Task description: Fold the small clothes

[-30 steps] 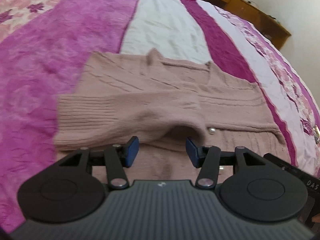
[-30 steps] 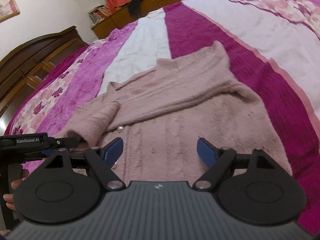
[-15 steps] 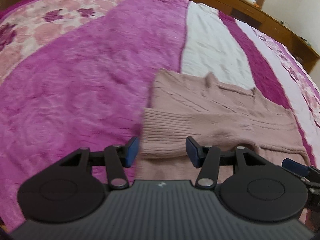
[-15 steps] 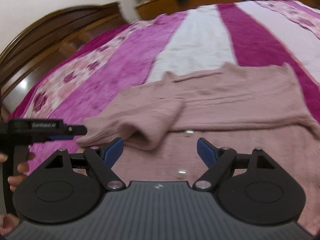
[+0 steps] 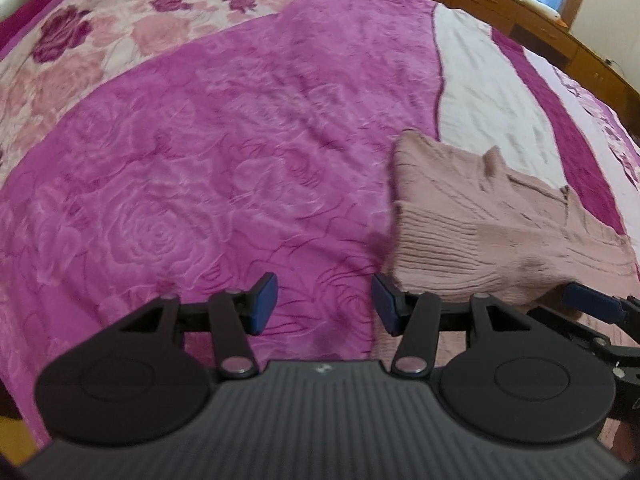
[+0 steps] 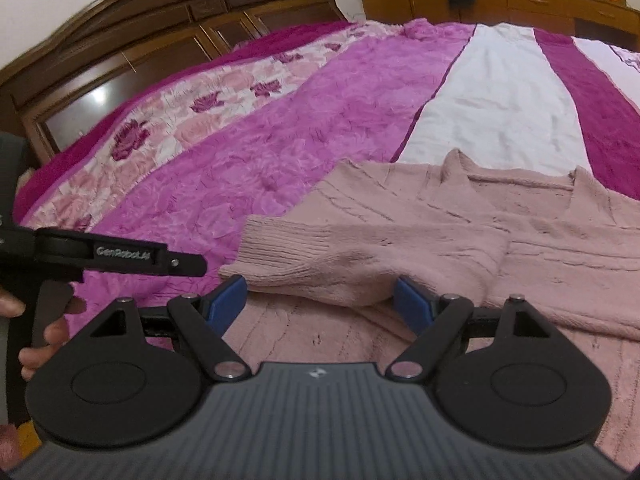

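Since the sleeve is already laid across the chest, what follows reads the scene from the garment outward.

Sweater: the dusty-pink knit sweater (image 6: 460,240) lies flat on the bed, collar toward the far side, spread so its panels can be turned over one another.

Sleeve: one ribbed-cuff sleeve (image 6: 320,256) is folded inward over the body, cuff pointing to the outer edge; I judge this narrows the garment before a lengthwise fold.

Right gripper: the right gripper (image 6: 320,300) hangs low over the near part of the sweater, just in front of the folded sleeve, fingers spread wide with nothing pinched; likely lined up for the next bit of cloth.

Left gripper: the left gripper (image 5: 324,304) sits beside the sweater's edge over bare bedspread, fingers about half spread and empty, the cuff just by its right finger; it seems placed to take the side edge or hem.

Hand: the person's hand (image 6: 36,336) wraps the left gripper's handle at the frame's edge.

Bedspread: the magenta, white and rose-patterned bedspread (image 5: 200,160) gives a broad soft bed for folding.

Headboard: the dark wooden headboard (image 6: 160,12) stands well apart.
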The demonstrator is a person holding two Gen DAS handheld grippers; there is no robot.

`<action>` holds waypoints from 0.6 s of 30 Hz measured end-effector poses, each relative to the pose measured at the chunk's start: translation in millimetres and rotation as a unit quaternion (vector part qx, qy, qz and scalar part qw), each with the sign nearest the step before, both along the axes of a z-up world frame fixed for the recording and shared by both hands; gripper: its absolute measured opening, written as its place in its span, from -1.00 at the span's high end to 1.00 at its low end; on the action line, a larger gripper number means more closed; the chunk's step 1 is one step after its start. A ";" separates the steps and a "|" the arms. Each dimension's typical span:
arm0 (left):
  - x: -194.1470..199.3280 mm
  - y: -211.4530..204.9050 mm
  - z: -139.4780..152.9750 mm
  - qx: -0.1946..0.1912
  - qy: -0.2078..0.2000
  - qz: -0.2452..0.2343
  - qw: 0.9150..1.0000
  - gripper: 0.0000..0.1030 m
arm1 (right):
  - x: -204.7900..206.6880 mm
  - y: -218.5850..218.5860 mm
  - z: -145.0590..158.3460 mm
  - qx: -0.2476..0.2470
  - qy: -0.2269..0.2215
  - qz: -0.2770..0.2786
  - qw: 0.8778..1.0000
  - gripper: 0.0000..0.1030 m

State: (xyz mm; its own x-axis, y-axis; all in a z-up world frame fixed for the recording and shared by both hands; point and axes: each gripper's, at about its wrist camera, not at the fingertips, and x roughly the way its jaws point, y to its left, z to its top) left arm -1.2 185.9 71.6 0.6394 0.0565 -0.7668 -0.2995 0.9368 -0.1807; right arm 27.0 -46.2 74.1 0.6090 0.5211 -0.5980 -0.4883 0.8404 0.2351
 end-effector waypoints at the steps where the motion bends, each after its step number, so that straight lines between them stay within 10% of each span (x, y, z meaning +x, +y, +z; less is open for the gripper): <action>1: -0.9 2.1 -1.2 -0.002 0.001 0.004 1.000 -0.04 | 3.6 3.5 -2.1 -0.001 0.002 0.002 1.000 -0.67; 18: -7.7 17.5 -6.1 -0.019 -0.004 0.030 0.999 -0.04 | 3.0 43.1 9.7 -0.044 -0.048 0.079 0.995 -0.66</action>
State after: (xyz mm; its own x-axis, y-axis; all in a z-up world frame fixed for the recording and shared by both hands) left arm -8.9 203.4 65.6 0.6425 0.0660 -0.7634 -0.3530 0.9098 -0.2185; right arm 30.0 -3.0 83.8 0.5801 0.5621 -0.5895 -0.6318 0.7673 0.1099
